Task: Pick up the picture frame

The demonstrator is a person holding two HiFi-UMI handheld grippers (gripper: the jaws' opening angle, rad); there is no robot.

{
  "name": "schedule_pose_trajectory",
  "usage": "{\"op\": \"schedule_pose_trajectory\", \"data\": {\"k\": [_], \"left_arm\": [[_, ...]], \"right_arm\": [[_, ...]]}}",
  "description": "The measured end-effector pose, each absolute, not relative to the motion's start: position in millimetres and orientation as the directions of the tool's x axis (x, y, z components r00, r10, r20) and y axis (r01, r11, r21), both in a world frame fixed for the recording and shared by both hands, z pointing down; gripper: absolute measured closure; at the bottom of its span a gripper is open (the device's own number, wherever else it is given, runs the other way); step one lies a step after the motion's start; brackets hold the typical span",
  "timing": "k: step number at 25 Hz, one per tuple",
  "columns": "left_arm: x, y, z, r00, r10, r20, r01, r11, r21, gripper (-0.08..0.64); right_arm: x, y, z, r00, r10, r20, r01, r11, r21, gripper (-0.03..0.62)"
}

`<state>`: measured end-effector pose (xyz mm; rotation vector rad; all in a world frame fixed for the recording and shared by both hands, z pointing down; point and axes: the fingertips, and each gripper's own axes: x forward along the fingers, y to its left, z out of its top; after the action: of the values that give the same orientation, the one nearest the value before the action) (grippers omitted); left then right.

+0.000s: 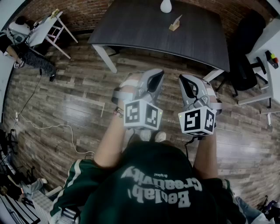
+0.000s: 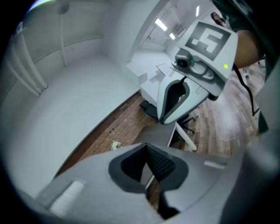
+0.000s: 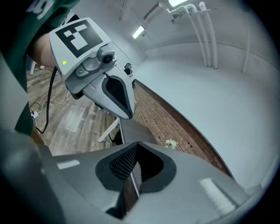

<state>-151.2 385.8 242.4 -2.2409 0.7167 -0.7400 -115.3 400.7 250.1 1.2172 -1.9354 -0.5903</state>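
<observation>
The picture frame [image 1: 175,23], a small wooden piece, stands on the dark table [image 1: 140,30] across the room, near its far edge. My left gripper [image 1: 156,75] and right gripper [image 1: 186,79] are held side by side at chest height over the wooden floor, well short of the table, both pointing toward it. In the left gripper view the left gripper [image 2: 146,146] has its jaws together with nothing between them. The right gripper [image 3: 136,146] looks the same in its own view. In neither gripper view can I make out the frame.
A white vase [image 1: 166,5] stands on the table behind the frame. A black office chair [image 1: 245,57] and a white desk [image 1: 267,41] are at the right. A person sits by a white stand [image 1: 52,24] at top left. A cable [image 1: 48,129] lies on the floor.
</observation>
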Motion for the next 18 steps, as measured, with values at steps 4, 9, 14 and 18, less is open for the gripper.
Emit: {"op": "schedule_pose_trajectory", "data": {"k": [4, 9, 14, 18], "left_arm": [[-148.6, 382.6, 243.5, 0.690, -0.656, 0.307, -0.279, -0.632, -0.723, 0.559], [-147.3, 378.7, 244.0, 0.689, -0.655, 0.311, -0.277, -0.634, -0.722, 0.559], [-149.3, 378.1, 244.9, 0.691, -0.651, 0.313, -0.272, -0.636, -0.722, 0.558], [-150.2, 374.8, 246.3, 0.689, -0.653, 0.316, -0.273, -0.637, -0.721, 0.559]], "right_arm": [[-113.4, 397.3, 250.2, -0.256, -0.898, 0.357, -0.546, 0.439, 0.713, 0.586], [-111.4, 393.6, 249.4, -0.253, -0.899, 0.356, -0.549, 0.437, 0.713, 0.586], [-114.0, 392.7, 251.0, -0.252, -0.897, 0.364, -0.543, 0.442, 0.714, 0.586], [-113.8, 389.9, 251.0, -0.252, -0.898, 0.361, -0.545, 0.440, 0.713, 0.586]]}}
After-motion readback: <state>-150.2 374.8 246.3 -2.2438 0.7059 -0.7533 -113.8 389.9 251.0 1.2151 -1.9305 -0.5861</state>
